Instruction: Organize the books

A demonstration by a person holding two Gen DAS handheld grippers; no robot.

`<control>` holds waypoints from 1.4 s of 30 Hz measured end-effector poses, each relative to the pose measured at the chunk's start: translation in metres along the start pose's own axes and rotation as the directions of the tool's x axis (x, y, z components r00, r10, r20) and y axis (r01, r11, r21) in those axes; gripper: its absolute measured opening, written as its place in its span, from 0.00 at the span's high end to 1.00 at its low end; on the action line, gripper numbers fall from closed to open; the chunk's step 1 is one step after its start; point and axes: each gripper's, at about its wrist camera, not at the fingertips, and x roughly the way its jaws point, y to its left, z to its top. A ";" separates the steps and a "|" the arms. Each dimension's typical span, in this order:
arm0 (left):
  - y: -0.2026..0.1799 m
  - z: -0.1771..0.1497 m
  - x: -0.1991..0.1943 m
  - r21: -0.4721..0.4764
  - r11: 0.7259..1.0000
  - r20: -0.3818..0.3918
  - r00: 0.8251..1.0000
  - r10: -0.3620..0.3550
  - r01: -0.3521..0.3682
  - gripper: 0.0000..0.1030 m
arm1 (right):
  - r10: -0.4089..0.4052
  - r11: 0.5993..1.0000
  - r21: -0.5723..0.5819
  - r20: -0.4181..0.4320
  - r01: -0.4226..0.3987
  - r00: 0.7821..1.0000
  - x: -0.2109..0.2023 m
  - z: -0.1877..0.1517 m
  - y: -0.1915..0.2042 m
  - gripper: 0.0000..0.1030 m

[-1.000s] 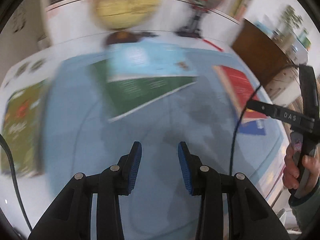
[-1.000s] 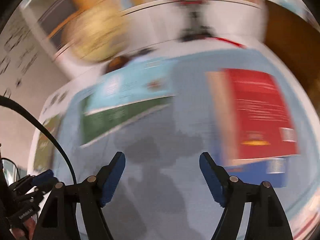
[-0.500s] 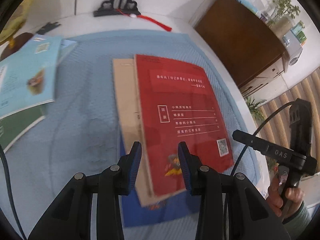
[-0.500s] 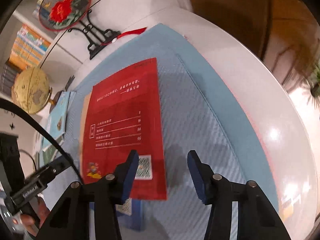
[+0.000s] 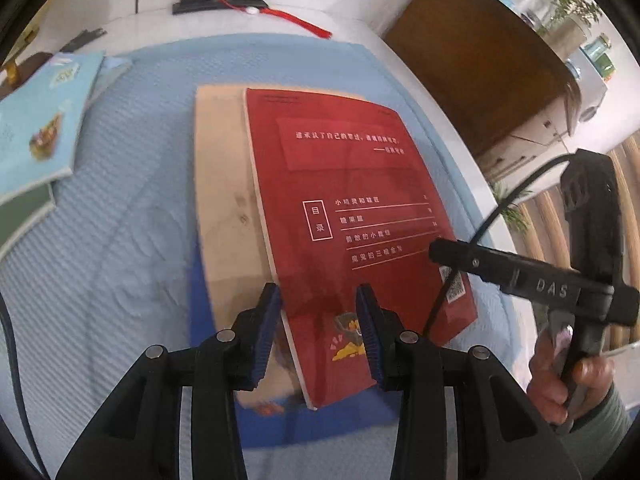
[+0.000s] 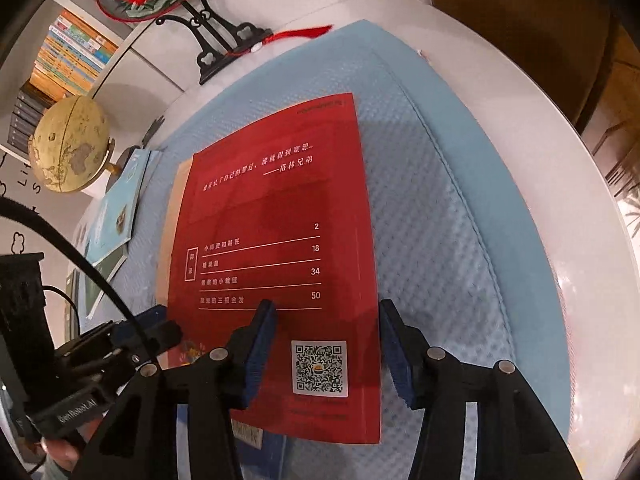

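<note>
The tan book (image 5: 224, 184) and the blue book (image 5: 344, 420) lie mostly hidden under the red book (image 5: 360, 216). The green book (image 5: 20, 224) is cut by the frame edge beneath the light-blue book (image 5: 40, 128). Red book's small white text is blurred.

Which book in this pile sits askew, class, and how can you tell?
The red book on top. It lies skewed across the tan book beneath, leaving a tan strip bare on one side, and its near corner overhangs onto the blue book.
</note>
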 end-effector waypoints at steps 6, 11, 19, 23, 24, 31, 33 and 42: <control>-0.005 -0.021 -0.007 -0.001 0.999 0.020 0.999 0.051 -0.051 0.66 | 0.070 0.997 0.020 0.001 -0.070 0.998 -0.006 -0.018 -0.021 0.48; -0.010 -0.025 -0.005 0.001 1.000 0.013 1.000 0.010 -0.010 0.66 | 0.031 0.999 -0.027 0.032 -0.031 0.999 -0.002 -0.017 -0.005 0.41; -0.002 -0.047 -0.016 -0.027 1.000 0.016 1.000 -0.014 0.015 0.66 | 0.392 0.916 0.047 0.113 -0.399 0.913 -0.054 -0.013 -0.018 0.41; 0.006 -0.057 -0.023 -0.061 0.997 0.025 0.999 -0.036 0.038 0.66 | 0.509 0.858 0.005 0.131 -0.513 0.851 -0.071 -0.010 0.006 0.41; 0.010 -0.058 -0.025 -0.074 0.996 0.028 0.999 -0.045 0.047 0.66 | 0.546 0.835 -0.012 0.126 -0.549 0.828 -0.074 -0.008 0.016 0.41; 0.039 -0.074 -0.037 -0.183 0.978 0.054 0.994 -0.093 0.102 0.66 | 0.617 0.786 -0.072 0.052 -0.614 0.785 -0.067 -0.002 0.068 0.41; 0.045 -0.081 -0.047 -0.200 0.972 0.080 0.991 -0.110 0.124 0.66 | 0.646 0.761 -0.097 0.025 -0.641 0.763 -0.069 -0.003 0.088 0.41; 0.115 -0.137 -0.132 -0.360 0.933 0.209 0.976 0.061 0.019 0.66 | 0.686 0.673 -0.216 -0.178 -0.708 0.706 -0.049 -0.026 0.192 0.41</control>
